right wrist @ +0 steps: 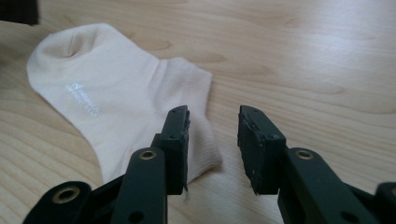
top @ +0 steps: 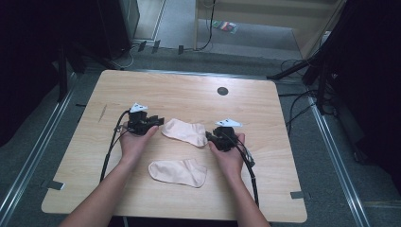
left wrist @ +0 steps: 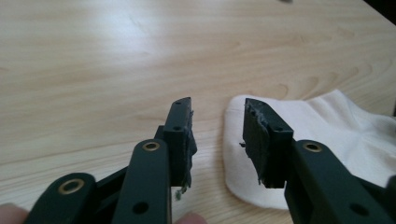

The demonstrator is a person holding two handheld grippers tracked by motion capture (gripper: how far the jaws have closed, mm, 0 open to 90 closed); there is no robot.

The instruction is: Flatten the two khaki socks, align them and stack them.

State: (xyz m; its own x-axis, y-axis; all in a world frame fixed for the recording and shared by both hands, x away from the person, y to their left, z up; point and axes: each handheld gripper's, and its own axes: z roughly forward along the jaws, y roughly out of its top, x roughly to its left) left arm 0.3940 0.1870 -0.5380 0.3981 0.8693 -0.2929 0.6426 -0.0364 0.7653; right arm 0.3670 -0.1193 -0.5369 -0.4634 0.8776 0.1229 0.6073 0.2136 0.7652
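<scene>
A pale pink sock point(top: 184, 132) lies flat on the wooden tabletop point(top: 189, 90), stretched sideways between the two hands. Its rounded end points toward the left tongs point(top: 159, 121) and its other end toward the right tongs point(top: 208, 137).

In the left gripper view the sock point(left wrist: 327, 126) lies to the right of and beyond the jaws; the left tongs point(left wrist: 217, 133) stand partly open with bare wood and the sock's edge showing in the gap, and the pads press on nothing. In the right gripper view the sock point(right wrist: 116, 93) runs off to the upper left, printed with a small white logo. Its ribbed cuff end lies just under and behind the left-hand jaw, and the right tongs point(right wrist: 214, 135) are partly open too, with only tabletop visible between the pads. Neither pair grips the fabric.

A second pale pink sock point(top: 178, 172) lies nearer the person, between the forearms, apart from the first. The left hand point(top: 134, 142) and right hand point(top: 229, 153) hold the gripper bodies from behind, and black cables trail back along the arms. A small dark round hole point(top: 222, 91) sits near the far edge of the tabletop.
</scene>
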